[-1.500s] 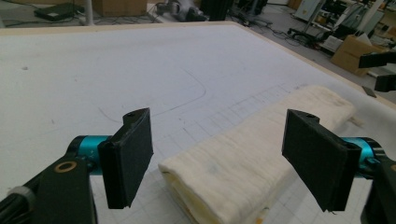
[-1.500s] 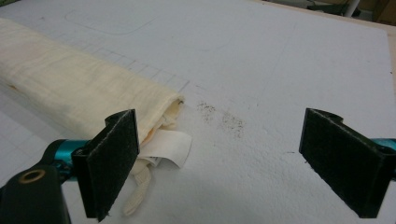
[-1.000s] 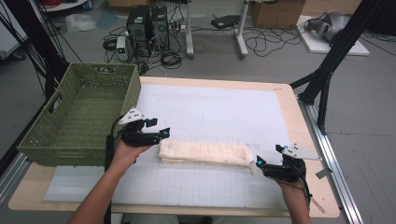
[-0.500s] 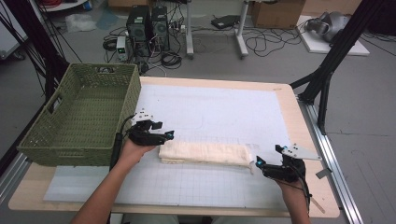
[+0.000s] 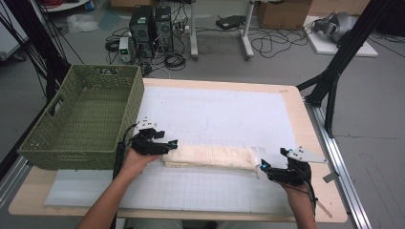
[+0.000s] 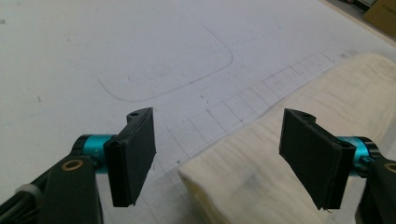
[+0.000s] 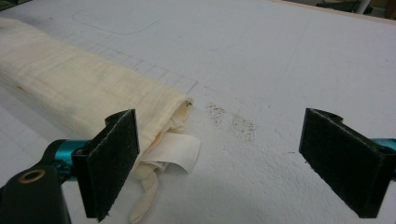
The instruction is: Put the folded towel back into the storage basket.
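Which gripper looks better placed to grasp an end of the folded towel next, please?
Left, probably. The left gripper is open with the folded towel end between its fingers; the right gripper, also open, has its end beside one finger.

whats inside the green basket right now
The green basket looks empty: the high view shows only its bare woven floor. The strip just behind its near wall is hidden. The folded towel lies on the table beside it.
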`<action>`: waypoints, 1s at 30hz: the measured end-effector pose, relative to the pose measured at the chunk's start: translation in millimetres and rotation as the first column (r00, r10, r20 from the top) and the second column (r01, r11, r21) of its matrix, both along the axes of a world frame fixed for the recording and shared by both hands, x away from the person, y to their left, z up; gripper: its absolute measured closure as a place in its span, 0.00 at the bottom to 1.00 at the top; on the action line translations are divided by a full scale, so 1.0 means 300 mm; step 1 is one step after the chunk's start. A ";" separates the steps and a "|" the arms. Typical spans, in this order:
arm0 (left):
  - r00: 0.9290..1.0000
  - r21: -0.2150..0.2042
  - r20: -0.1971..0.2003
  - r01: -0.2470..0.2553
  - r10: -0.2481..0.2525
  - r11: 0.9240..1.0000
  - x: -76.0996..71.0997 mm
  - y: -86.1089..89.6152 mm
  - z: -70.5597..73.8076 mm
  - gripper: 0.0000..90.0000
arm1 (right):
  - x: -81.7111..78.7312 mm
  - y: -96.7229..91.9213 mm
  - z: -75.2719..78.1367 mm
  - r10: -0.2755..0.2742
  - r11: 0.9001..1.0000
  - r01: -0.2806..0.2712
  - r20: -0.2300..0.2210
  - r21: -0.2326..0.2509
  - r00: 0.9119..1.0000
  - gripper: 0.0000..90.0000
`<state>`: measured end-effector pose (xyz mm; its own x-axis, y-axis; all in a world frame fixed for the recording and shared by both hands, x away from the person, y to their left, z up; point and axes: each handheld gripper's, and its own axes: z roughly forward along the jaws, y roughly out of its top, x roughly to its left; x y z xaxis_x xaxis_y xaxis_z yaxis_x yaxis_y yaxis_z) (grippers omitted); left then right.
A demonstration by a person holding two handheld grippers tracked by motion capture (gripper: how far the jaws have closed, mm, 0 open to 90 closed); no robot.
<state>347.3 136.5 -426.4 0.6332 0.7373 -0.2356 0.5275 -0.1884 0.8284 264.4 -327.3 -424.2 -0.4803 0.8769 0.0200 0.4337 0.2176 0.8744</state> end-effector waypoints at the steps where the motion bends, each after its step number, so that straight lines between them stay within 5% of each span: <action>1: 1.000 0.010 -0.009 0.007 -0.007 1.000 -0.006 0.000 0.000 0.30 | 0.001 -0.001 0.000 0.000 1.000 0.000 0.003 -0.001 1.000 0.13; 7: 0.998 0.097 -0.058 -0.011 0.016 0.995 -0.045 -0.012 -0.037 0.30 | 0.003 0.003 -0.001 0.008 1.000 -0.008 0.003 -0.002 1.000 0.13; 13: 0.996 0.123 -0.078 -0.023 0.033 0.992 -0.067 -0.008 -0.063 0.33 | 0.005 0.005 -0.002 0.007 1.000 -0.007 -0.001 0.003 1.000 0.13; 16: 0.998 0.114 -0.066 0.009 -0.001 0.993 -0.083 -0.014 -0.069 0.37 | 0.005 0.005 -0.002 0.009 1.000 -0.009 0.000 0.004 1.000 0.13; 20: 0.999 0.153 -0.042 0.016 -0.010 0.988 -0.096 -0.025 -0.071 0.40 | 0.006 0.008 -0.001 0.012 1.000 -0.012 0.002 0.004 1.000 0.13; 25: 0.999 0.215 0.022 -0.028 0.024 0.976 -0.130 -0.062 -0.078 0.42 | 0.006 0.010 -0.001 0.014 1.000 -0.014 0.000 0.005 1.000 0.13; 30: 0.999 0.202 0.029 -0.037 0.032 0.979 -0.141 -0.066 -0.081 0.52 | 0.006 0.008 -0.002 0.013 1.000 -0.013 0.002 0.005 1.000 0.13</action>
